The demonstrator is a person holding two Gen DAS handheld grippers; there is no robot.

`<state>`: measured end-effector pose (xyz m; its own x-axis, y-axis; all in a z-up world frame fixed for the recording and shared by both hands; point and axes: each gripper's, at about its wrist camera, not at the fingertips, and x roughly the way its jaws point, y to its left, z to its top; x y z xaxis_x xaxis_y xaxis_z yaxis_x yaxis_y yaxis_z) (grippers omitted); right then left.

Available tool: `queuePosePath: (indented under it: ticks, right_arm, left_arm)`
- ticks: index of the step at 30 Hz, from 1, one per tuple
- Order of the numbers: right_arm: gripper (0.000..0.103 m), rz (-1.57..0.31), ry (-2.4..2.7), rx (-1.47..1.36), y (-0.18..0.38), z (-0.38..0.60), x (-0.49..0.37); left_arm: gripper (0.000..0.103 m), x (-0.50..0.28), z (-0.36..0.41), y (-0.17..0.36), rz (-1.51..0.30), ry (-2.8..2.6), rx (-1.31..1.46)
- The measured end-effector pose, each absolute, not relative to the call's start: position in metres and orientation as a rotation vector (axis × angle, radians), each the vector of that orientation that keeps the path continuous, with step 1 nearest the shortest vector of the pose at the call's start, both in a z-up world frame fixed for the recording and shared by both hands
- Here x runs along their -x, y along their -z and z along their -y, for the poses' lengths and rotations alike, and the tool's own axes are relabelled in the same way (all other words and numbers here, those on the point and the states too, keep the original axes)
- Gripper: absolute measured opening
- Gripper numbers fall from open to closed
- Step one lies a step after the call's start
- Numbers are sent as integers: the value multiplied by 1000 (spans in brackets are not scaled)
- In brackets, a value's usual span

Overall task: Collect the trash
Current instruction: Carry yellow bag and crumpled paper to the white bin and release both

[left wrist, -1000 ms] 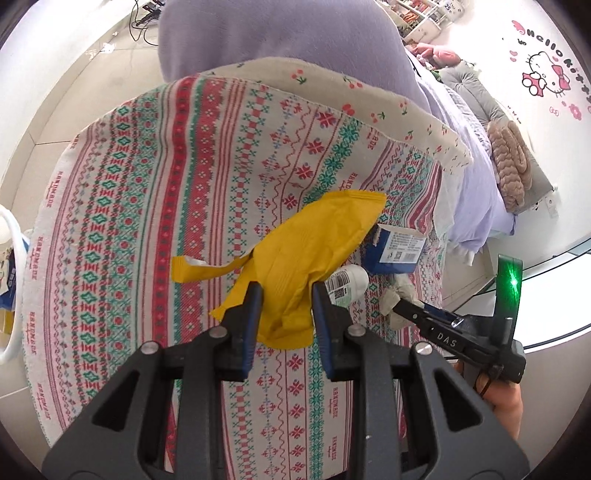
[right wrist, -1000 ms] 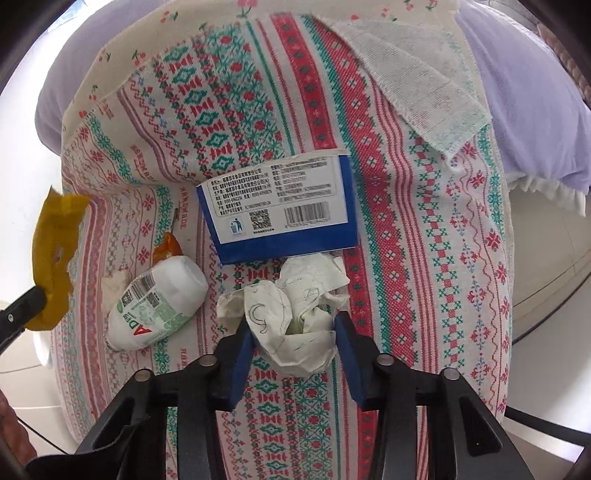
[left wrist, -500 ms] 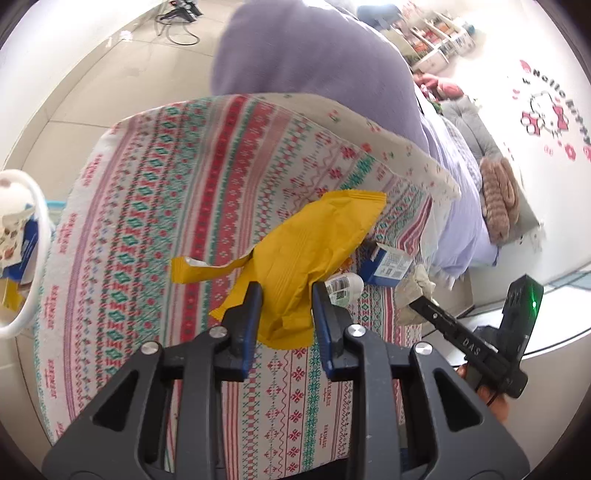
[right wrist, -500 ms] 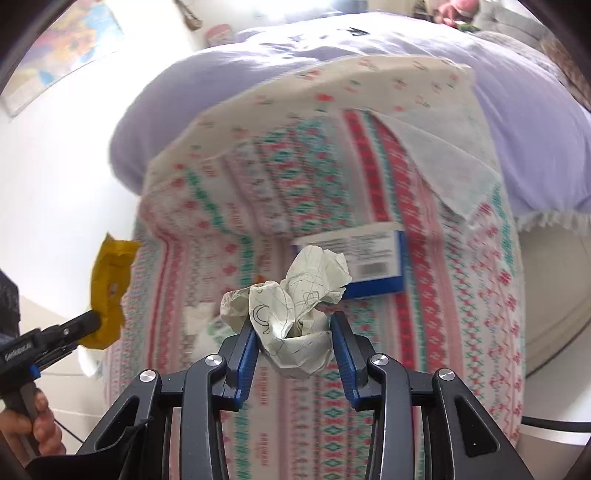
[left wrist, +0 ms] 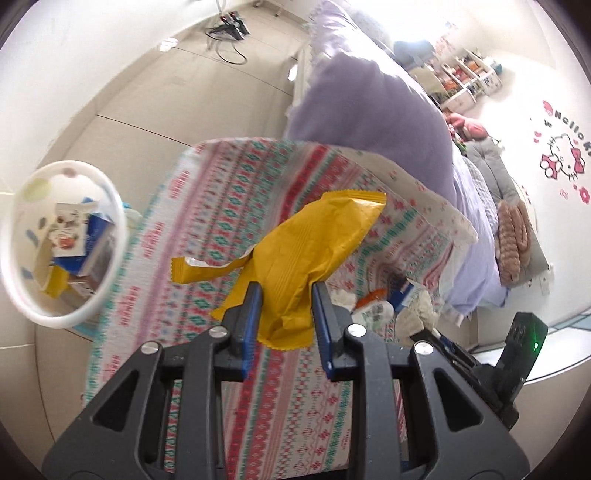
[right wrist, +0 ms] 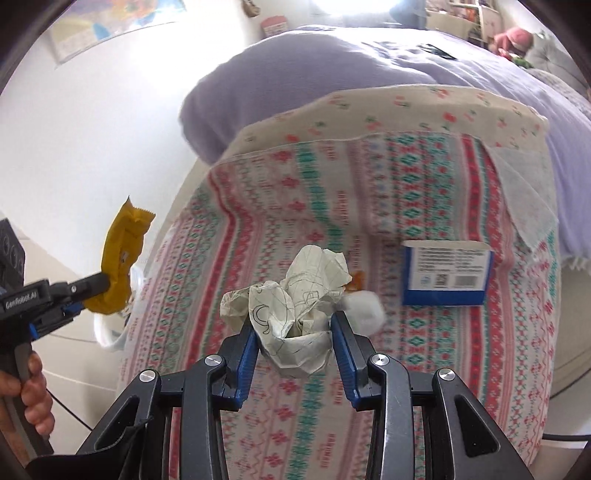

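My left gripper is shut on a yellow snack wrapper, held in the air above the patterned cloth. From the right wrist view the same wrapper shows at far left in the left gripper. My right gripper is shut on a crumpled white paper ball, lifted off the cloth. On the cloth lie a blue and white box and a small white bottle. A white round trash bin with wrappers inside stands on the floor at left.
A lilac duvet covers the bed behind the cloth. An orange scrap lies by the bottle. A person's hand grips the left tool's handle. Pale tiled floor surrounds the bin; a cable lies far off.
Both grippers rose and pulled back from the cloth with their items still held. The left view swung so that the white bin came fully into sight at left.
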<state>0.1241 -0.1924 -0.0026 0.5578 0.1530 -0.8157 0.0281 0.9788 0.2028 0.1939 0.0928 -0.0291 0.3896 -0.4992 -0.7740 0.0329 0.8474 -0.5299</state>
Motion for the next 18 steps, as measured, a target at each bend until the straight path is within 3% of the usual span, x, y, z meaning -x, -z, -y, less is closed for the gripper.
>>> queuePosePath:
  ticks: [18]
  right_arm:
    - [40, -1005, -287, -129, 21, 72, -146]
  left_arm:
    - [30, -204, -197, 60, -1181, 219, 682]
